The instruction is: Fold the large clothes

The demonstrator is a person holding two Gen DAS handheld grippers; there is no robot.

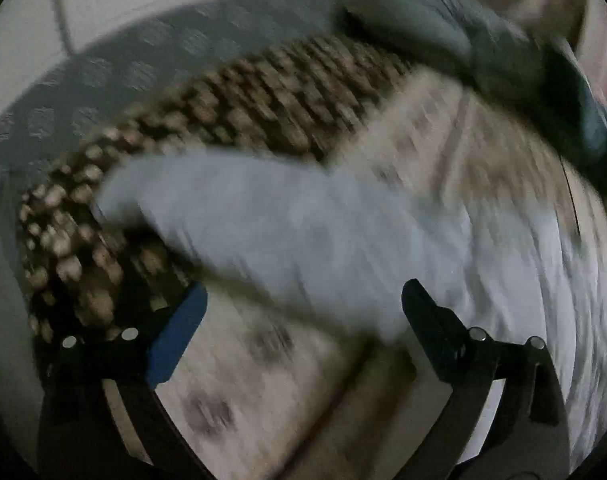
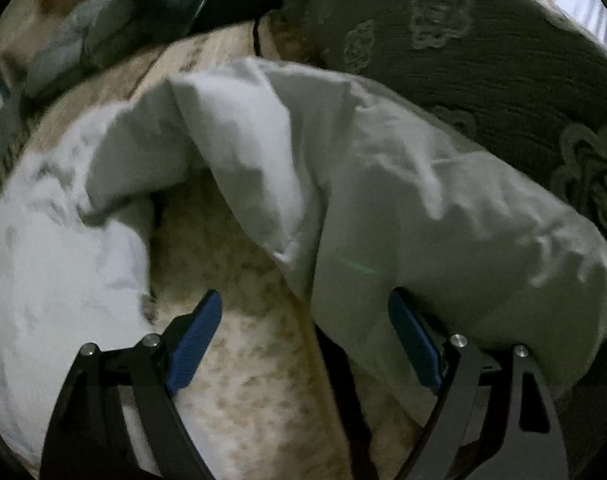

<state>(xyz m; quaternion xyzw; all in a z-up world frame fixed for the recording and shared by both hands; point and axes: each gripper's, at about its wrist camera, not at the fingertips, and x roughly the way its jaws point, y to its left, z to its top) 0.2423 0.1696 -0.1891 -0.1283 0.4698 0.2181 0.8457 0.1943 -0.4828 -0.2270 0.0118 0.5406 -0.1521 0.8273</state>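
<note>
- The white garment [image 2: 343, 184] lies rumpled on a beige mottled bed cover [image 2: 247, 360], one flap folded over so a pocket of cover shows beneath it; a hemmed corner of that flap hangs down near the middle of the right wrist view.
- The right gripper [image 2: 303, 340] hovers over this, its jaws standing wide. Nothing is pinched: the left finger is over bare cover, the right finger sits at the garment's near edge.
- The left gripper [image 1: 303, 320] is also spread wide with nothing clamped; a tongue of the white cloth [image 1: 287, 232] runs in between its fingers but no pad presses on it.
- To do this step well, I judge each gripper should take one clear edge or corner, one layer only, then draw the cloth flat before folding. The hanging corner looks like the easiest hold for the right side.
- The fabric looks thin and slack, so a shallow bite would likely slip; a deeper bite risks catching the cover too.
- The left wrist view is heavily smeared by motion: the woven brown patterned band [image 1: 231, 112] and the grey-blue bundle [image 1: 443, 28] far right cannot be identified.
- The garment's kind, and its sleeves or collar, cannot be made out, and its edges run out of both views.
- The dark embroidered cushion [image 2: 483, 52] hides the cloth's far right side.
</note>
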